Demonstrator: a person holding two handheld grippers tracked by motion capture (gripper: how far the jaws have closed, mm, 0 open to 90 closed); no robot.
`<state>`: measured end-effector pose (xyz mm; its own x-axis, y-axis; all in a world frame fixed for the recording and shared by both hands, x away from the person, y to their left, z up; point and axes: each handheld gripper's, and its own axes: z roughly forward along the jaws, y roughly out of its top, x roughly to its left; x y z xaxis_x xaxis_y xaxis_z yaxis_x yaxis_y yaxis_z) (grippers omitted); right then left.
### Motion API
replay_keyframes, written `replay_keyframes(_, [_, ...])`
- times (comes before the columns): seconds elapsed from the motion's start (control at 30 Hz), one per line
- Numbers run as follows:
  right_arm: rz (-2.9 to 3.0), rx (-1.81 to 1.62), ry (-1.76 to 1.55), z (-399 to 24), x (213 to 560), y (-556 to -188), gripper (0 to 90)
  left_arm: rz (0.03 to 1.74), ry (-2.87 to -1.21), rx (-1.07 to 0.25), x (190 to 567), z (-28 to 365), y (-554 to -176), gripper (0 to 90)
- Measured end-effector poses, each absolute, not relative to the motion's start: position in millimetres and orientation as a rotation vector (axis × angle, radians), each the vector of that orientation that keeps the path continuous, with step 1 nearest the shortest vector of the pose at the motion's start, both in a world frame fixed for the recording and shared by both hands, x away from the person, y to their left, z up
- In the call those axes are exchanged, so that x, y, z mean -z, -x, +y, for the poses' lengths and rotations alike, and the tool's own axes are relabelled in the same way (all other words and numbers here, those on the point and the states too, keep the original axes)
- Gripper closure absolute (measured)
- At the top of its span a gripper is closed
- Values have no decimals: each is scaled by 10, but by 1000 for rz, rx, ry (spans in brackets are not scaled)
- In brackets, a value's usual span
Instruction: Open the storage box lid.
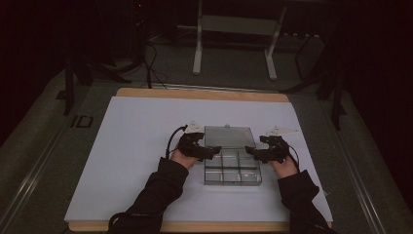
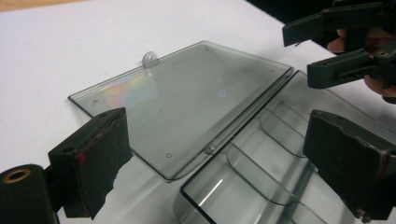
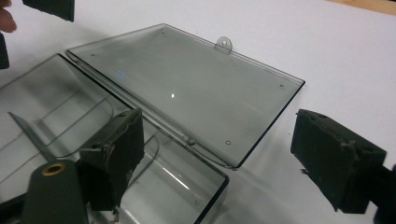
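A clear plastic compartment box (image 1: 233, 168) lies open on the white mat, its lid (image 1: 228, 136) folded flat on the far side. In the left gripper view the lid (image 2: 187, 102) and the divided tray (image 2: 252, 182) lie between and beyond the jaws. My left gripper (image 1: 214, 152) is open at the box's left edge near the hinge, nothing between its pads (image 2: 95, 158). My right gripper (image 1: 251, 152) is open at the right edge. In the right gripper view the lid (image 3: 187, 88) and tray (image 3: 56, 116) lie ahead, and the pads (image 3: 116, 151) touch nothing.
The white mat (image 1: 136, 146) covers a wooden board (image 1: 195, 93). A small latch tab (image 2: 150, 59) sticks out of the lid's far edge. Beyond the table stand a metal frame (image 1: 234, 44) and cables on the dark floor.
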<state>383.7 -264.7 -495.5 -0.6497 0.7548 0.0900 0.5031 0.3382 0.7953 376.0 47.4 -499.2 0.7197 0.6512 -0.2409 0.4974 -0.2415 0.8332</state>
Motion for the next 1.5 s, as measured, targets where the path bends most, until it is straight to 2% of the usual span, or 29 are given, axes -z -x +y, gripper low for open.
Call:
replay_keyframes(0.67, [2310,-1215,-1032,-2807,4792,-3479,173,818,-1917,-202,4904,665,-3294,86])
replay_keyframes(1.5, [2333,-1199,-930,-3016,4989,-3018,157,774,-1966,-290,5182,947,-2885,86])
